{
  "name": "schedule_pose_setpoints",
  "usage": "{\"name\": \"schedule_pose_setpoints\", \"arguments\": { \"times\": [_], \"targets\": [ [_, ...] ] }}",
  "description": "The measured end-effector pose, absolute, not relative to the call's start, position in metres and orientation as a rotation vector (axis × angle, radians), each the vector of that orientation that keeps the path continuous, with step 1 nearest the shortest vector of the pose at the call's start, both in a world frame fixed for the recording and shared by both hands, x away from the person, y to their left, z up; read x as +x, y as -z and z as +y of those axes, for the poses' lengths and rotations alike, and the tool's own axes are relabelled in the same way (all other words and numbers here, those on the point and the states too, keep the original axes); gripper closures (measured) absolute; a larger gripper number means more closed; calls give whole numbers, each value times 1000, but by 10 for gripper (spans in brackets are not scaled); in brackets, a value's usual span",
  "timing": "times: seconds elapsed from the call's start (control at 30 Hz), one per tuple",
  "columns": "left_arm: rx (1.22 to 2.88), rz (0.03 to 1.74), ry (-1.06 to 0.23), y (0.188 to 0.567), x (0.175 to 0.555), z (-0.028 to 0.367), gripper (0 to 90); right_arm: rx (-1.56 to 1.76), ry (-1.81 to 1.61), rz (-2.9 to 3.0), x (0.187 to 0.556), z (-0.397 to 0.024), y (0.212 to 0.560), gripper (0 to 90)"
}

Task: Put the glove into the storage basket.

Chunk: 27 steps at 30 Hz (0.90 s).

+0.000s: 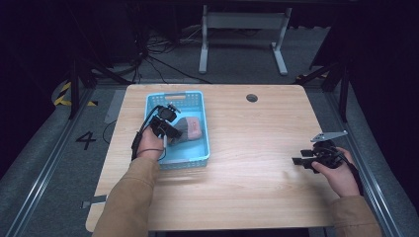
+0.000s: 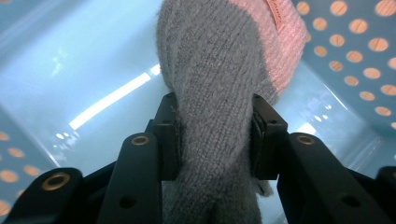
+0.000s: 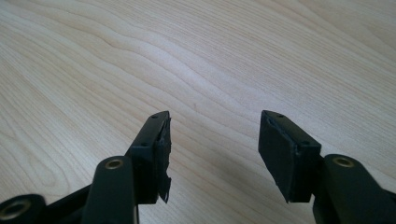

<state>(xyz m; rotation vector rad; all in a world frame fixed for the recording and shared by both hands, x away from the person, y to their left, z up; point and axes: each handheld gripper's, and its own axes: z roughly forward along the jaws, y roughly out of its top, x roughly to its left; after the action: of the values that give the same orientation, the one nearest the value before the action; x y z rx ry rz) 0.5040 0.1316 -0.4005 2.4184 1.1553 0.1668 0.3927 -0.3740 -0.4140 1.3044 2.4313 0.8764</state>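
Inside the pale blue perforated plastic basket at the far left of the table, a grey knitted sock with a pink toe lies across the middle of the basket floor, pink end toward the right wall. Your left gripper reaches into the basket from its near left side, and the left gripper view shows both black pads pressed against the grey part of the sock, pinching it. Around the sock, that view shows the basket's glossy blue floor and its walls dotted with round holes. Your right gripper hangs low over the light wood-grain table near its right edge, well apart from the basket, pointing left. Its jaws stand spread, with bare tabletop between them. Tan sleeves cover both your forearms.
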Motion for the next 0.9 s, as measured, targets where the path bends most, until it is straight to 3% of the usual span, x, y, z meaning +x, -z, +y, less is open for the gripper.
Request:
{"name": "schedule_pose_setpoints", "arguments": {
  "times": [0.9],
  "targets": [
    [2507,1178,-202,421,534,116,584,1317,-847,2439,382,-375,417,436]
  ]
}}
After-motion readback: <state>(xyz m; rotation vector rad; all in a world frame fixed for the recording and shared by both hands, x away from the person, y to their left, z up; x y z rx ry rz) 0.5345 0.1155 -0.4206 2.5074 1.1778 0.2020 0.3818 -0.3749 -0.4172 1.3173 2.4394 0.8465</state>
